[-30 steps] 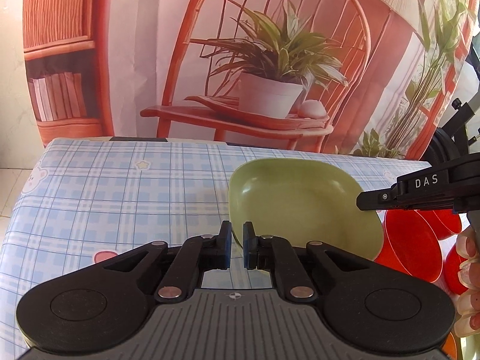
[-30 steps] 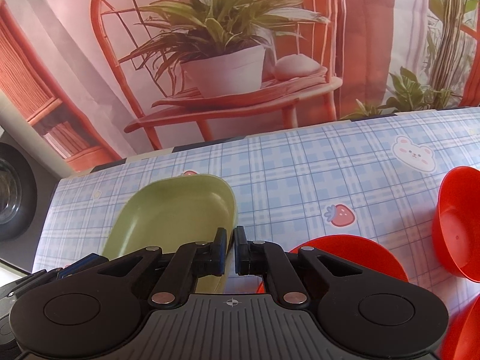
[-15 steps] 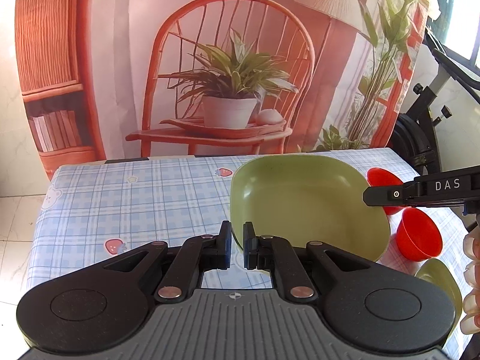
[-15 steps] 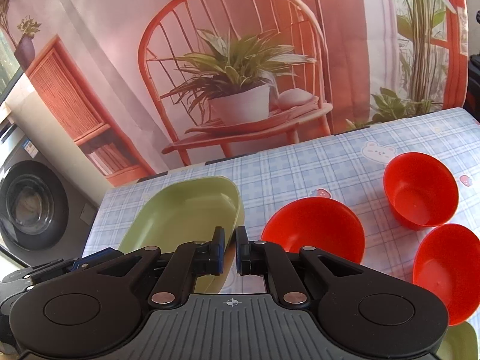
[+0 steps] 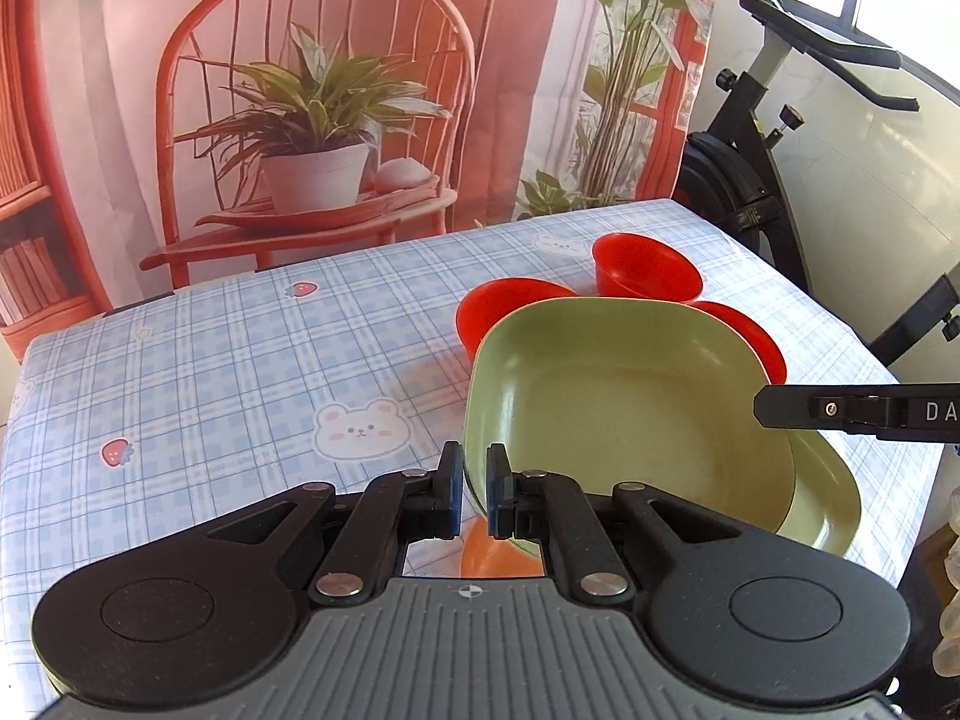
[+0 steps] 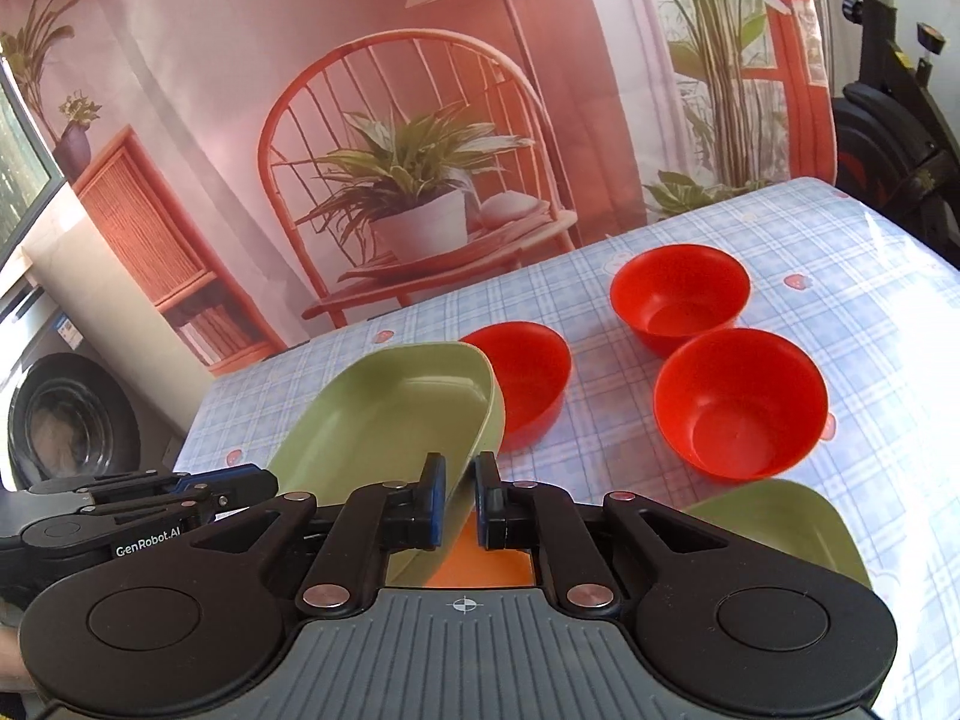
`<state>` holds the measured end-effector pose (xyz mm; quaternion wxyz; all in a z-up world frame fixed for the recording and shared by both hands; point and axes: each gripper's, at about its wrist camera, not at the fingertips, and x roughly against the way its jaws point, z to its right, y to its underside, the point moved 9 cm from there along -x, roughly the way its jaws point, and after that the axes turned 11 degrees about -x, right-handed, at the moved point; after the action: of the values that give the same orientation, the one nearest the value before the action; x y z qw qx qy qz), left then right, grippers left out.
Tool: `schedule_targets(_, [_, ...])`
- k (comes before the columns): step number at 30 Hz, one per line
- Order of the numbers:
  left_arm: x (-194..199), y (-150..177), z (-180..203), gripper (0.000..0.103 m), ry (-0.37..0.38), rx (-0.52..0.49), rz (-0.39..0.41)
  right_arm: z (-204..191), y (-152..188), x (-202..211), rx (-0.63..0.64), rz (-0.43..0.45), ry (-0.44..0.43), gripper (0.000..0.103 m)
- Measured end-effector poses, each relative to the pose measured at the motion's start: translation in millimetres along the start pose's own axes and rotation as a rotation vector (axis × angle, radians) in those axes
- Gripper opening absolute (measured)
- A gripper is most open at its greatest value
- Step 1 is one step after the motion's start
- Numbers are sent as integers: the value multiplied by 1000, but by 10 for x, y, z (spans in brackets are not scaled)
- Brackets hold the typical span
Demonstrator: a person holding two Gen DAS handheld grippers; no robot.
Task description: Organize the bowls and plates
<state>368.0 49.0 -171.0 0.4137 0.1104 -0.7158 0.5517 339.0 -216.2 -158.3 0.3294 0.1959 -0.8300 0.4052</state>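
Observation:
A green square plate (image 5: pixel 624 402) is held in the air by both grippers. My left gripper (image 5: pixel 474 495) is shut on its near left rim. My right gripper (image 6: pixel 459 498) is shut on its opposite rim (image 6: pixel 480 420); its finger shows in the left wrist view (image 5: pixel 852 411). A second green plate (image 5: pixel 828 504) lies on the table just below and right; it also shows in the right wrist view (image 6: pixel 774 522). Three red bowls (image 6: pixel 681 294) (image 6: pixel 741 402) (image 6: pixel 528 378) stand on the checked tablecloth (image 5: pixel 240 372) beyond.
An orange object (image 5: pixel 492 552) lies under the held plate near the table's front edge. An exercise bike (image 5: pixel 780 168) stands past the table's right side. A printed backdrop (image 5: pixel 312 90) hangs behind the table. A washing machine (image 6: pixel 66 426) stands left.
Both grippers have carried the green plate up and to the right, over the second green plate. The red bowls have come into view behind it.

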Motion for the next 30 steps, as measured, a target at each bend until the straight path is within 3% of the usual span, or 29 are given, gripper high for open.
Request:
schedule_targets(6, [-198,123,121,9,26,-38,-47,311,331,31,-86,-59,9,11])
schedule_targets(13, [-317,235,102,9,8,-26,-83,391,641,-127,-136,-160,19,11])
schedule_targets(30, [-348,343,88,9,-4,-12,-96,410,794,-281,-146,-239,32,12])
